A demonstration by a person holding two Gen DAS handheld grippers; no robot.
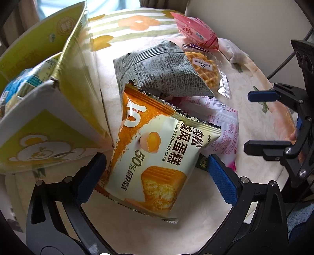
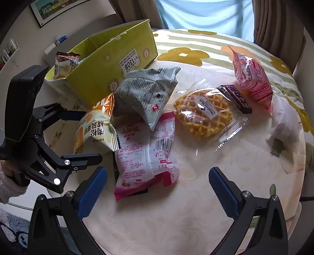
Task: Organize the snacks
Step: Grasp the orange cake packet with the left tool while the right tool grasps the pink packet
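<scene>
Straddling the orange-and-cream chiffon cake packet with my left gripper, jaws wide and not yet pressing, I judge this the pick-up step; the open yellow-green cardboard box waits just left. Next I should close, lift, drop it in, while my right gripper hangs wide near the pink-and-white wrapped packet.

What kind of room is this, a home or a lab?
Most likely a home: a round table with a flowered cloth, curtains at a window, and a framed picture on the wall.
</scene>
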